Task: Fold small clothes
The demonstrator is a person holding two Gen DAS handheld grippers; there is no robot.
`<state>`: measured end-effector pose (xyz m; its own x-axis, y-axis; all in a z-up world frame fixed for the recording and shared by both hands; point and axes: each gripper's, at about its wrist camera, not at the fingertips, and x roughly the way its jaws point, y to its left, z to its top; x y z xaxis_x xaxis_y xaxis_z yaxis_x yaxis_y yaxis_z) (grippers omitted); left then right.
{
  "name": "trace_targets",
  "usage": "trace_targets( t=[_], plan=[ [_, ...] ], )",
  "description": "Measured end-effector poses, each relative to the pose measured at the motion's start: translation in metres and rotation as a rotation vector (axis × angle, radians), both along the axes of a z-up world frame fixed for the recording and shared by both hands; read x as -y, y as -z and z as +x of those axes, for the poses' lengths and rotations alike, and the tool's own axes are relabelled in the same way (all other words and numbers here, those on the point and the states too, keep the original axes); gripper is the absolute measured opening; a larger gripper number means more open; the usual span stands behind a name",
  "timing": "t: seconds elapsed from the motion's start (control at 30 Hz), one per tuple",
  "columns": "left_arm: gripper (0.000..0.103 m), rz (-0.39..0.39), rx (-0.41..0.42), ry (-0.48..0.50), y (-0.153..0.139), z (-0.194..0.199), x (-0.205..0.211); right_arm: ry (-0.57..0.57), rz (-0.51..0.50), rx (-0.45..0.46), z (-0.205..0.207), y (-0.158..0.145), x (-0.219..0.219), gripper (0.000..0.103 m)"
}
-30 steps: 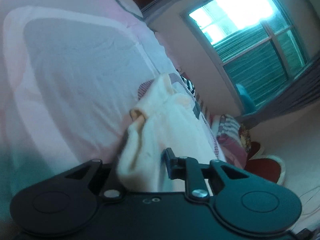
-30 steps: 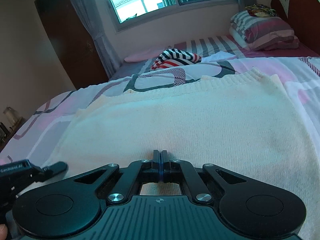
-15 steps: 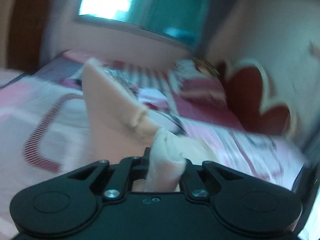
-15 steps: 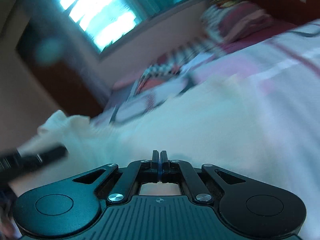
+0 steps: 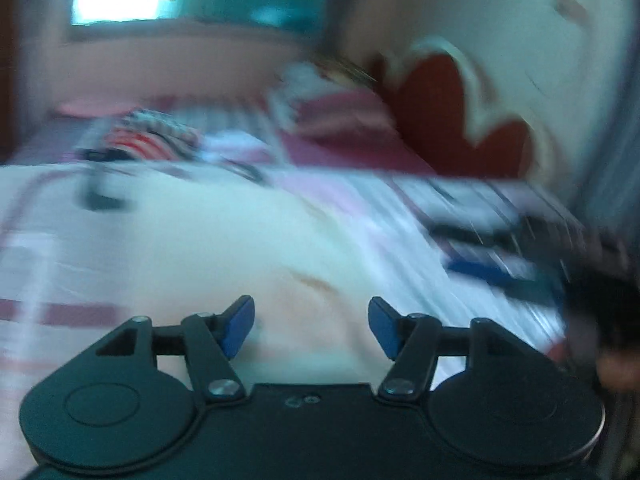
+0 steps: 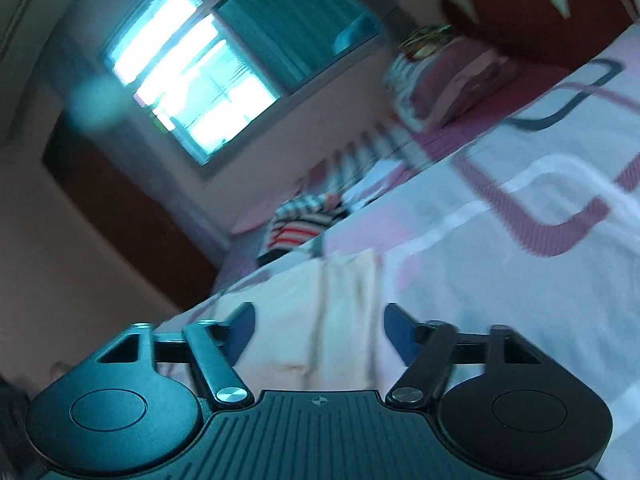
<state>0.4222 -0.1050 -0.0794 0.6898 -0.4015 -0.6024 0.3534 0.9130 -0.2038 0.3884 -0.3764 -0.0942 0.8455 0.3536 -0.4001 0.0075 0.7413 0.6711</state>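
A cream knitted garment (image 5: 224, 264) lies on the pink patterned bed sheet (image 5: 36, 264), blurred by motion. My left gripper (image 5: 311, 326) is open just above it, its blue pads (image 5: 240, 326) apart and empty. In the right wrist view the same cream garment (image 6: 320, 320) lies folded in front of my right gripper (image 6: 319, 330), which is open and empty, tilted, with the cloth between and beyond the jaws. The right gripper shows as a dark blur at the right edge of the left wrist view (image 5: 560, 256).
A striped red, white and black garment (image 6: 300, 228) lies farther up the bed. Striped pillows (image 6: 448, 80) rest against a red and white headboard (image 5: 460, 108). A bright window (image 6: 192, 80) and a dark wooden door (image 6: 120, 216) stand beyond the bed.
Both grippers have opened and let go of the cream garment, which now lies folded on the bed. Both cameras swung fast; the right one has tilted.
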Motion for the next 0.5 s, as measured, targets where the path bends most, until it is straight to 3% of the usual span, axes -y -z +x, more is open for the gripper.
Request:
trace_targets(
  t=[0.07, 0.17, 0.33, 0.5],
  plan=[
    [0.063, 0.016, 0.015, -0.113, -0.001, 0.015, -0.03, -0.046, 0.008, -0.023, 0.012, 0.003, -0.013, 0.048],
    [0.062, 0.025, -0.022, -0.198, 0.01, 0.035, -0.058, -0.104, -0.005, -0.068, 0.031, 0.015, -0.036, 0.048],
    [0.058, 0.138, -0.074, -0.227, 0.038, 0.045, -0.058, -0.147, 0.008, -0.141, 0.049, 0.035, -0.053, 0.048],
    [0.058, 0.092, -0.089, -0.243, 0.043, 0.045, -0.074, -0.186, -0.004, -0.197, 0.065, 0.044, -0.061, 0.048]
  ],
)
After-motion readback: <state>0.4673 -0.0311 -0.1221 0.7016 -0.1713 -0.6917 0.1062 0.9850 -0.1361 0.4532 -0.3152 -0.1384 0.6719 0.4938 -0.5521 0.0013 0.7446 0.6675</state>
